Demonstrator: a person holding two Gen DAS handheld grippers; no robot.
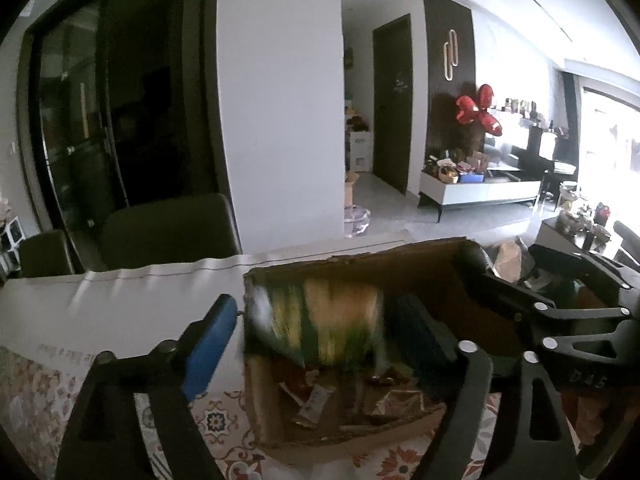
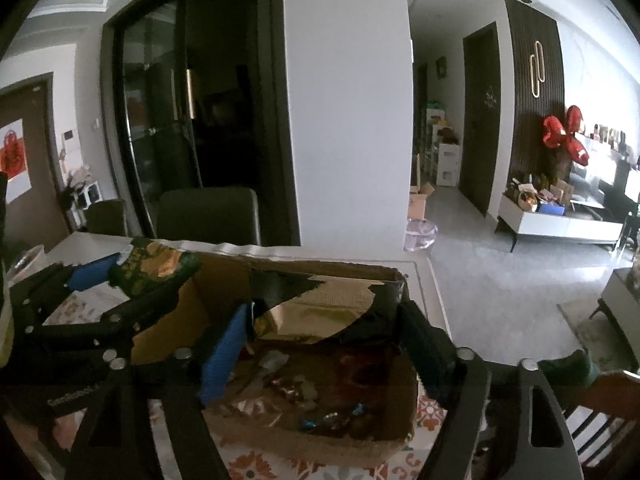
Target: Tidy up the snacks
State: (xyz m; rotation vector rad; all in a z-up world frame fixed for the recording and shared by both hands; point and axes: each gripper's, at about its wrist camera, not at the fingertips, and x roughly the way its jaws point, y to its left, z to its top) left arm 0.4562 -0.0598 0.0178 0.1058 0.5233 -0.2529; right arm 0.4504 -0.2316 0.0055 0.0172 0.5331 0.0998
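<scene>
A torn brown cardboard box (image 1: 352, 280) stands open-topped on a table covered by a floral-patterned cloth (image 1: 36, 384), near the table's right-hand edge. The left gripper (image 1: 320, 340) straddles the box's left wall, its blue-padded finger (image 1: 208, 344) outside the wall and its other finger inside, over a blurred green-and-yellow snack bag (image 1: 332, 320); the jaws are spread and whether the pads touch the bag cannot be told. The right gripper (image 2: 324, 344) reaches into the box's right half with jaws spread wide, a tan-and-black snack bag (image 2: 320, 312) lying between them without being pinched. Small wrapped sweets (image 2: 332, 418) litter the box floor. Dark upholstered chairs (image 2: 208, 216) stand at the table's far edge.
</scene>
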